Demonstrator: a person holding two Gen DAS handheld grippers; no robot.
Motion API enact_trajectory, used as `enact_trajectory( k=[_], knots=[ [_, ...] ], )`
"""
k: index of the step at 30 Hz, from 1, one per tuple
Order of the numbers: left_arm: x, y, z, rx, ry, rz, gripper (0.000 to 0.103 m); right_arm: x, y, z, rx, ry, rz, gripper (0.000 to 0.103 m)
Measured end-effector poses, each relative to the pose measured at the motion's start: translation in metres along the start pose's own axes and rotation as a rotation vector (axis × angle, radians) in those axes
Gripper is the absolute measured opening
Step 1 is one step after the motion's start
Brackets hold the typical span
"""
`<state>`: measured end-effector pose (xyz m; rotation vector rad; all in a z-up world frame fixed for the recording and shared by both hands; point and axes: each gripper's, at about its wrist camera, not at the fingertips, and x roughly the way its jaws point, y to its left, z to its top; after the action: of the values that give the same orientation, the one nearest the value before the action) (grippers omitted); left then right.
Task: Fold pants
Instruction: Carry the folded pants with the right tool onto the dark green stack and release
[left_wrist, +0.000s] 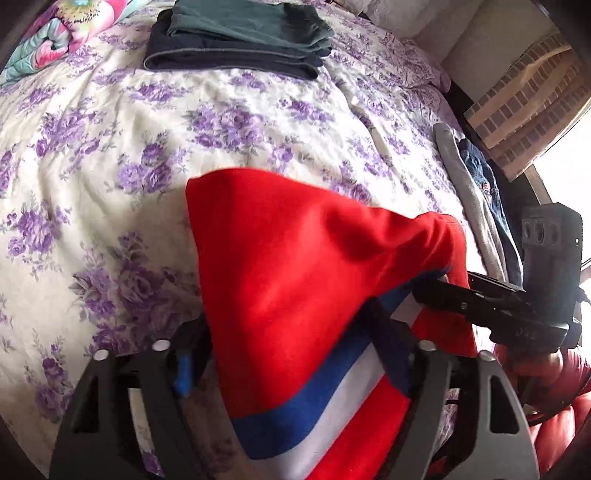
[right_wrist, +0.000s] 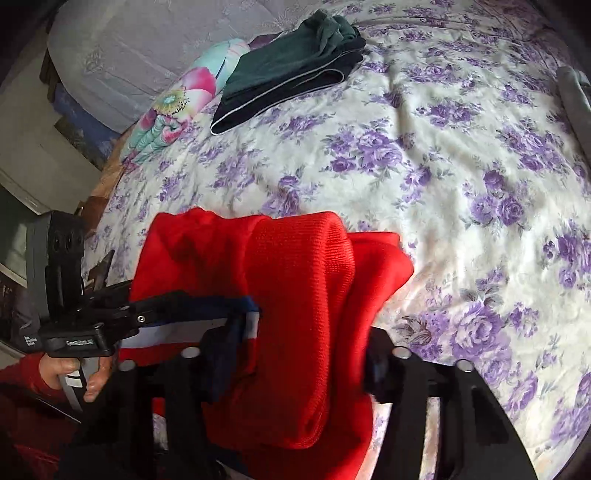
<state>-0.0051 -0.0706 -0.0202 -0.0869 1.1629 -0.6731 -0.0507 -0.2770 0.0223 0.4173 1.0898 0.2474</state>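
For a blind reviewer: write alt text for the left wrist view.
Red pants with a blue and white side stripe hang bunched between the left claw and the right claw, above a bed covered in a purple floral sheet. Folded dark clothes lie at the far side of the bed.

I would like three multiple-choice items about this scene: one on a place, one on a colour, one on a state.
1. Where does the folded dark stack of clothes lie?
A. on the far part of the bed
B. on the floor
C. between the grippers

2. Which stripes run along the red pants?
A. green and yellow
B. blue and white
C. black and grey

3. How are the red pants now?
A. spread flat on the floral bedspread
B. held up by both the left gripper and the right gripper
C. lying on the dark stack

Key: 1 A, it lies far behind the pants. 2 B, both bands show beside the red. 3 B, the cloth hangs from both.
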Motion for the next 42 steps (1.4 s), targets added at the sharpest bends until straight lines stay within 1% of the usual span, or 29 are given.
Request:
enact_trajectory(
  k=[1, 2, 4, 5, 7, 8, 12, 15, 19, 23, 26, 28, 29, 31, 32, 33, 34, 35, 36, 37, 39, 40, 41, 42],
  knots=[
    [-0.004, 0.0, 0.001, 0.003, -0.011, 0.001, 0.058, -0.004, 0.001, 0.002, -0.001, -0.01, 0.004, 0.046],
    [-0.008, 0.001, 0.002, -0.005, -0.02, -0.002, 0.054, -0.009, 0.004, 0.003, -0.008, -0.023, 0.004, 0.044],
    [-0.017, 0.009, 0.005, -0.039, -0.032, -0.023, 0.042, -0.018, 0.013, 0.008, -0.044, -0.043, 0.004, 0.042],
    [-0.023, 0.012, 0.008, -0.058, -0.041, -0.039, 0.04, -0.023, 0.017, 0.013, -0.065, -0.054, 0.005, 0.042],
    [-0.037, 0.013, 0.019, -0.063, -0.079, -0.052, 0.029, -0.033, 0.025, 0.029, -0.107, -0.09, 0.008, 0.039],
    [-0.044, 0.011, 0.029, -0.051, -0.108, -0.055, 0.028, -0.038, 0.028, 0.04, -0.123, -0.112, 0.017, 0.033],
    [-0.067, 0.002, 0.08, 0.003, -0.219, -0.027, 0.027, -0.044, 0.035, 0.095, -0.159, -0.19, 0.026, 0.03],
    [-0.071, 0.011, 0.126, -0.013, -0.274, -0.015, 0.026, -0.042, 0.039, 0.137, -0.191, -0.237, 0.03, 0.029],
    [-0.073, 0.023, 0.194, 0.036, -0.332, 0.054, 0.026, -0.031, 0.048, 0.203, -0.256, -0.299, 0.016, 0.029],
    [-0.074, 0.04, 0.261, 0.035, -0.396, 0.082, 0.026, -0.016, 0.054, 0.261, -0.284, -0.383, -0.005, 0.029],
    [-0.065, 0.057, 0.295, 0.006, -0.417, 0.089, 0.026, 0.001, 0.05, 0.292, -0.275, -0.429, -0.022, 0.029],
    [-0.049, 0.067, 0.314, -0.018, -0.404, 0.104, 0.026, 0.02, 0.041, 0.308, -0.247, -0.438, -0.037, 0.029],
    [-0.039, 0.073, 0.321, -0.034, -0.386, 0.119, 0.027, 0.034, 0.033, 0.319, -0.207, -0.422, -0.039, 0.03],
    [-0.015, 0.086, 0.331, -0.075, -0.349, 0.154, 0.028, 0.062, 0.015, 0.339, -0.118, -0.369, -0.066, 0.034],
    [-0.002, 0.093, 0.332, -0.101, -0.334, 0.18, 0.03, 0.077, 0.006, 0.347, -0.088, -0.348, -0.111, 0.039],
    [0.01, 0.1, 0.333, -0.122, -0.311, 0.2, 0.042, 0.088, -0.002, 0.351, -0.079, -0.339, -0.157, 0.045],
    [0.022, 0.107, 0.333, -0.141, -0.285, 0.221, 0.055, 0.097, -0.007, 0.353, -0.085, -0.339, -0.185, 0.046],
    [0.032, 0.115, 0.33, -0.154, -0.275, 0.228, 0.062, 0.102, -0.01, 0.351, -0.099, -0.346, -0.19, 0.049],
    [0.038, 0.121, 0.327, -0.163, -0.277, 0.226, 0.072, 0.105, -0.011, 0.348, -0.119, -0.354, -0.185, 0.051],
    [0.042, 0.126, 0.323, -0.171, -0.284, 0.219, 0.078, 0.106, -0.011, 0.345, -0.147, -0.365, -0.185, 0.051],
    [0.043, 0.137, 0.318, -0.196, -0.299, 0.185, 0.084, 0.105, -0.009, 0.34, -0.191, -0.374, -0.189, 0.052],
    [0.041, 0.14, 0.318, -0.21, -0.297, 0.162, 0.083, 0.102, -0.009, 0.339, -0.198, -0.377, -0.182, 0.052],
    [0.038, 0.142, 0.318, -0.217, -0.305, 0.156, 0.082, 0.094, -0.006, 0.337, -0.196, -0.4, -0.184, 0.052],
    [0.031, 0.139, 0.317, -0.213, -0.326, 0.165, 0.08, 0.082, -0.002, 0.333, -0.199, -0.445, -0.184, 0.052]
  ],
)
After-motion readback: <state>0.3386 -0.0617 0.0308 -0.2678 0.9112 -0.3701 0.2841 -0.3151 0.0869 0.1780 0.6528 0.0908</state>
